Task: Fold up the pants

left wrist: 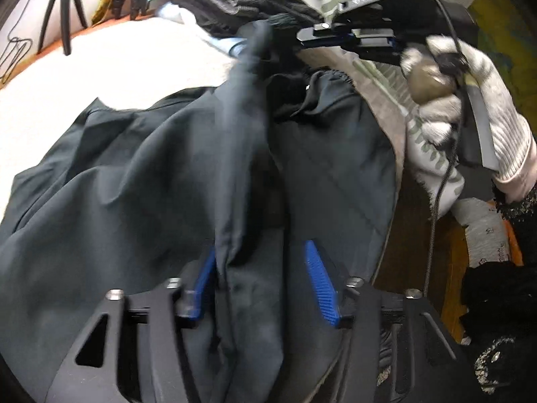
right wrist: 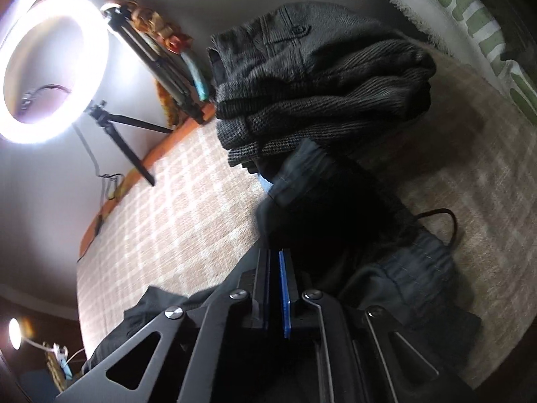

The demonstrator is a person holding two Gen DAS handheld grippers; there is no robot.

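Dark navy pants (left wrist: 134, 184) lie spread over a pale checked cover (right wrist: 167, 218). A raised ridge of their cloth runs up between the blue pads (left wrist: 319, 285) of my left gripper (left wrist: 261, 268), which is shut on it. That ridge rises to the tip of my right gripper (left wrist: 302, 35), held by a hand in a white knit glove (left wrist: 470, 100). In the right wrist view the right gripper (right wrist: 280, 255) has its pads pressed together, with dark pants cloth (right wrist: 319, 218) bunched at the tips and the gathered waistband (right wrist: 412, 268) to their right.
A stack of folded dark grey garments (right wrist: 319, 84) sits just beyond the pants. A lit ring light (right wrist: 53, 67) on a tripod stands at the cover's far edge. A white cloth with green marks (right wrist: 470, 16) lies at the right, and a black cable (right wrist: 449, 221) loops beside the waistband.
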